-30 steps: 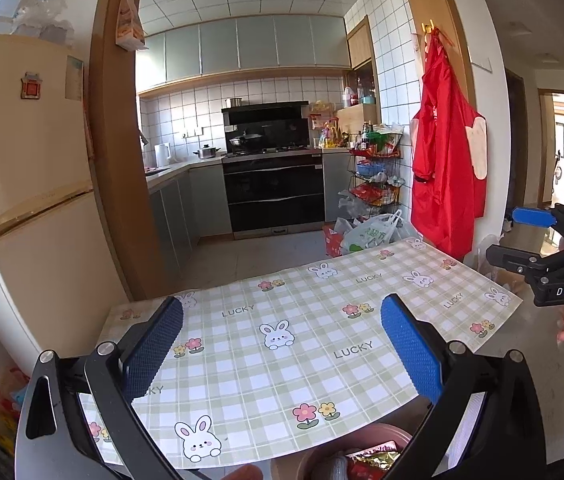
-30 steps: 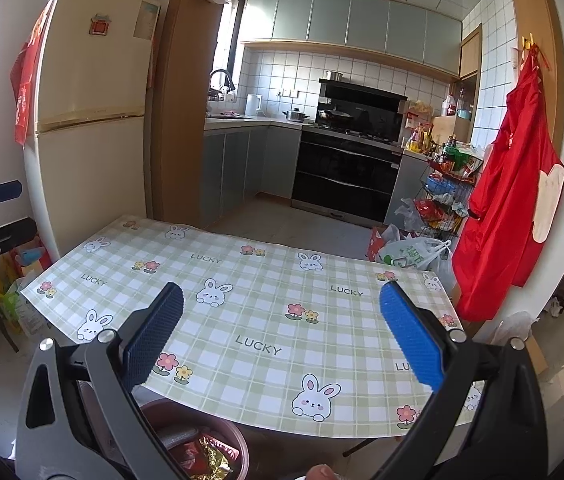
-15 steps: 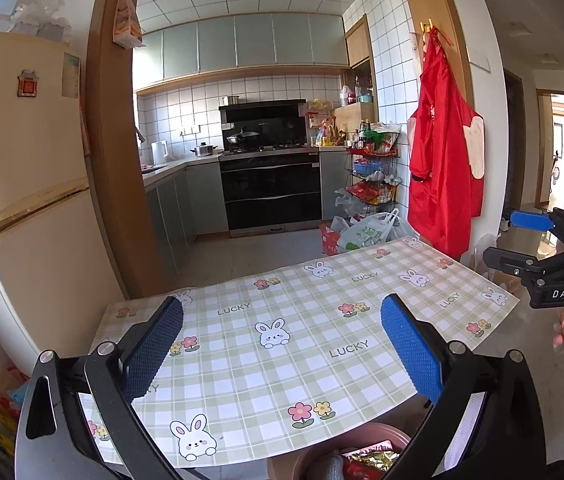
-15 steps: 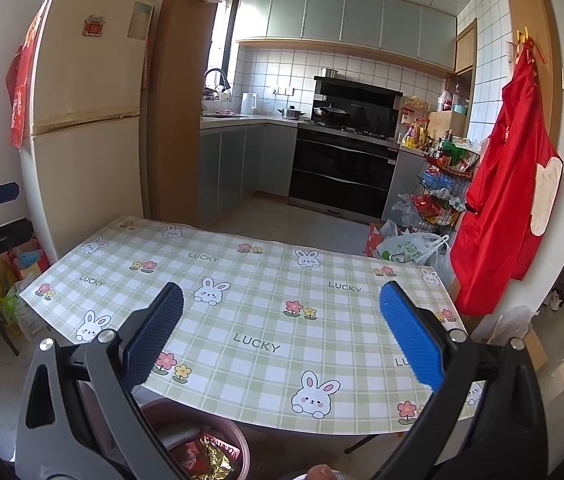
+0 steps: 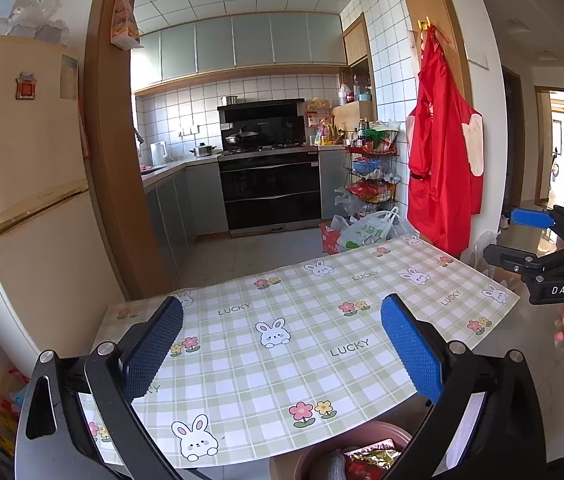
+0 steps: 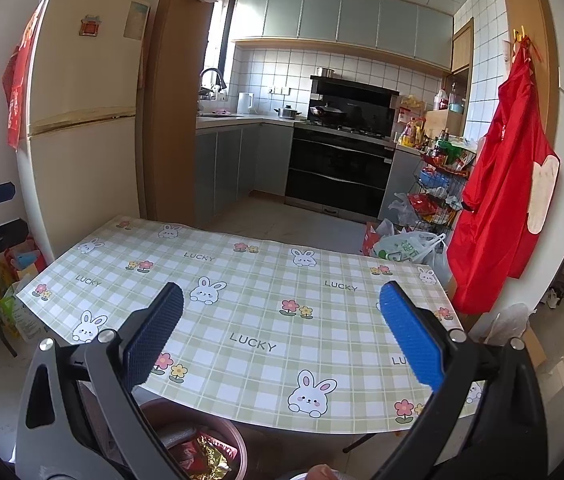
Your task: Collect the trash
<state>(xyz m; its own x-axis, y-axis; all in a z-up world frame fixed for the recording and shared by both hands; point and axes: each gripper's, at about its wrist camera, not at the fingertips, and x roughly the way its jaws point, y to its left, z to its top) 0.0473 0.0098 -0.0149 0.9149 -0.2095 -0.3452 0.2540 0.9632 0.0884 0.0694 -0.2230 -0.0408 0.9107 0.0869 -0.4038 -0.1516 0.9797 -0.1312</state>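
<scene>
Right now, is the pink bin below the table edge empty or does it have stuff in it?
Not empty. The pink bin holds crumpled wrappers, red and shiny gold. How full it is, cannot tell; the tool hides part.

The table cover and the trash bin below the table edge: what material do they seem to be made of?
The table cover looks like thin plastic or oilcloth, hedged: printed checks, rabbits and "LUCKY", a soft sheen, and an edge that overhangs stiffly without draping. The trash bin looks like moulded plastic: a smooth, dull pink rounded rim. Shiny foil-like wrappers lie inside.
</scene>
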